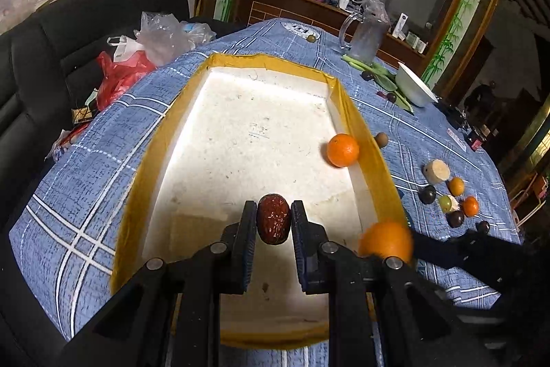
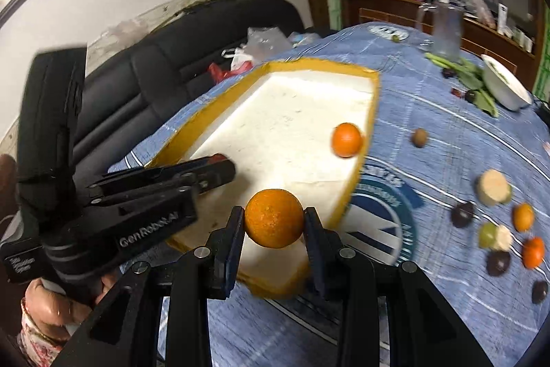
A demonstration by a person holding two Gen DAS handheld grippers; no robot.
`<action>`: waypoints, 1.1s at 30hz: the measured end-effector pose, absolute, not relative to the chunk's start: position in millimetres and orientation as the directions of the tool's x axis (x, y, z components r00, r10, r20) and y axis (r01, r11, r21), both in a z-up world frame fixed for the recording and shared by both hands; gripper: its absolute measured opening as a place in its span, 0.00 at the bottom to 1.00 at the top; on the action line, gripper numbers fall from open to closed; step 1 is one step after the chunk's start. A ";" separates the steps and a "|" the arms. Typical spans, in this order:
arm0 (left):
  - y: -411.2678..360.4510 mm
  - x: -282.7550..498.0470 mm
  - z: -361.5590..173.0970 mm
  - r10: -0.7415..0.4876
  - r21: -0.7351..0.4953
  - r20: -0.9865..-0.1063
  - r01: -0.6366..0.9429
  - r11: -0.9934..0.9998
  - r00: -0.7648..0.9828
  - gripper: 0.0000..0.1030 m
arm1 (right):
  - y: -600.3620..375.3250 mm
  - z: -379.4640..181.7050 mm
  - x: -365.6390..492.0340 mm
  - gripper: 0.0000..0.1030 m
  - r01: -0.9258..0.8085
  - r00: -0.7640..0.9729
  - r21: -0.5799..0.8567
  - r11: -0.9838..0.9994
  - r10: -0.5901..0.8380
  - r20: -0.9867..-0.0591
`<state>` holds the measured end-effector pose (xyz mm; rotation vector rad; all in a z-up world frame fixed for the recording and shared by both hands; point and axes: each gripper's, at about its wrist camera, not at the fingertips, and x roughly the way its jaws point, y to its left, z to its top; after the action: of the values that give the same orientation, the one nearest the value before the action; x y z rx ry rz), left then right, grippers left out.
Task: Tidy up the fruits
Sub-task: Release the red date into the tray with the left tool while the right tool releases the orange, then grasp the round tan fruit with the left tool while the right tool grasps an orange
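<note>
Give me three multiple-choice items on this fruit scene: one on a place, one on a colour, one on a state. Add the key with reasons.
1. Where does the loose orange lie?
A. in the white bowl
B. inside the foam tray, by its right wall
C. on the sofa

2. What colour is the tray's rim tape?
A. yellow
B. green
C. red

3. What does the left claw hold?
A. nothing
B. a purple bottle
C. a red date

Key: 1 B, it rests on the tray's white floor by the right wall. 2 A, yellow tape edges the tray. 3 C, both pads press the wrinkled date.
</note>
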<state>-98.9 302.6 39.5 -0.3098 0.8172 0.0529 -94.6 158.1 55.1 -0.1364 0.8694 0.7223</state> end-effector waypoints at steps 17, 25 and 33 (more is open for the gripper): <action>326.3 -119.0 51.1 -0.208 -0.451 -0.637 -0.140 0.882 0.742 0.71 | 199.3 29.3 -97.0 0.38 -0.683 0.412 0.083 0.725 0.477 -0.777; 332.4 -138.5 69.4 -0.186 -0.495 -0.604 -0.182 0.850 0.775 0.83 | 180.7 47.6 -104.9 0.48 -0.670 0.438 0.117 0.733 0.518 -0.735; 303.9 -150.6 85.2 -0.103 -0.414 -0.626 -0.218 0.884 0.773 0.89 | 122.6 65.1 -110.7 0.48 -0.615 0.498 0.140 0.776 0.520 -0.694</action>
<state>-150.6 303.9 85.2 -0.4927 0.6915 0.0648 -110.7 122.6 65.1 -0.1315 0.7930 0.6892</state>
